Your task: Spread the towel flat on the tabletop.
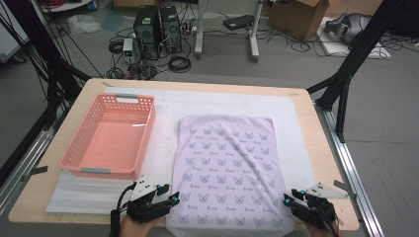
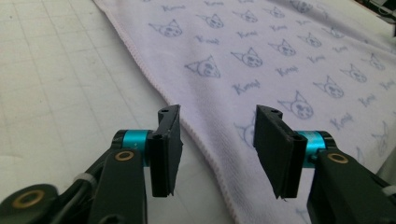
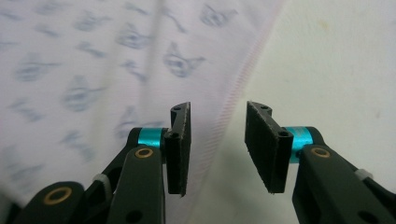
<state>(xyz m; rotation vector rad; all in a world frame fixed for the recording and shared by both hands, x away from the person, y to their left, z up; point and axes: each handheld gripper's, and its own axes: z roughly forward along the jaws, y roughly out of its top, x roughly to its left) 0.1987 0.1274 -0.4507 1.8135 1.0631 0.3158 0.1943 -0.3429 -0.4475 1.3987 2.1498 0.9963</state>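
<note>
Towel [image 1: 230, 173] lies flat on the surface [image 1: 306, 118], spread over a white mat [image 1: 163, 148], near edge hanging slightly over the front; the flat spread leaves both side hems free to be taken.

Left gripper [image 1: 174, 198] sits at the towel's near left corner; in the left gripper view the hem [image 2: 196, 135] runs diagonally between the two jaws, cloth ahead and to the gripper's right, bare mat to its left; jaws stand apart, pads clear of the cloth, nothing grasped.

Right gripper [image 1: 288, 199] mirrors this at the near right corner; in the right gripper view the hem [image 3: 233, 100] passes just ahead of the gap between the jaws, cloth to the gripper's left, mat to its right; jaws parted, though narrower than the left's; released, no cloth pinched.

Judgement: each gripper straddles its own corner edge so that closing would catch the hem; two symmetrical holds would suit lifting the near edge for a fold away from the person.

Pink basket [image 1: 111, 136] stands empty, ahead and to the left of the left gripper, just beside the towel; probably the place for the folded cloth.
</note>
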